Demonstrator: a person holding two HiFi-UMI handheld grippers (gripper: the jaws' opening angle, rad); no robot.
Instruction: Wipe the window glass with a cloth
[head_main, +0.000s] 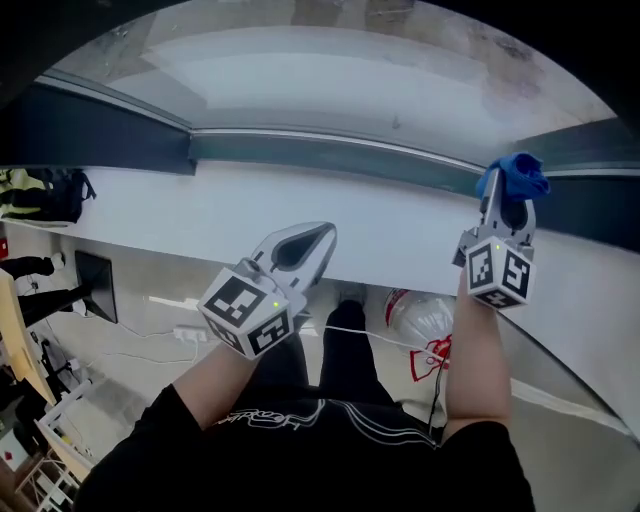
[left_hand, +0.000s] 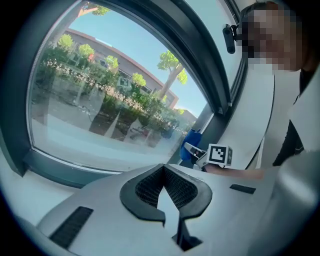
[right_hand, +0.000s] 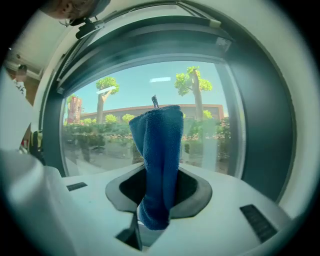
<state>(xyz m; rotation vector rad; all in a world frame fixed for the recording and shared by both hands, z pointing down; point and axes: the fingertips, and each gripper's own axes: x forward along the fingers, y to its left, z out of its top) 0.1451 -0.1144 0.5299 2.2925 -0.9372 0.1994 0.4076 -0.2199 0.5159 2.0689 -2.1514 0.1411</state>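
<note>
Sunlit window glass (right_hand: 100, 135) filled a dark frame (head_main: 330, 155) above the white sill (head_main: 200, 215). The right gripper (head_main: 505, 200) had its jaws clamped on the blue cloth (right_hand: 160, 150), whose folded end stood forward of the tips, probably so that fabric rather than plastic would meet the pane. It hung near the lower right corner, with open glass to its left. The left gripper (left_hand: 165, 189), its jaws together and empty, hovered over the sill.
</note>
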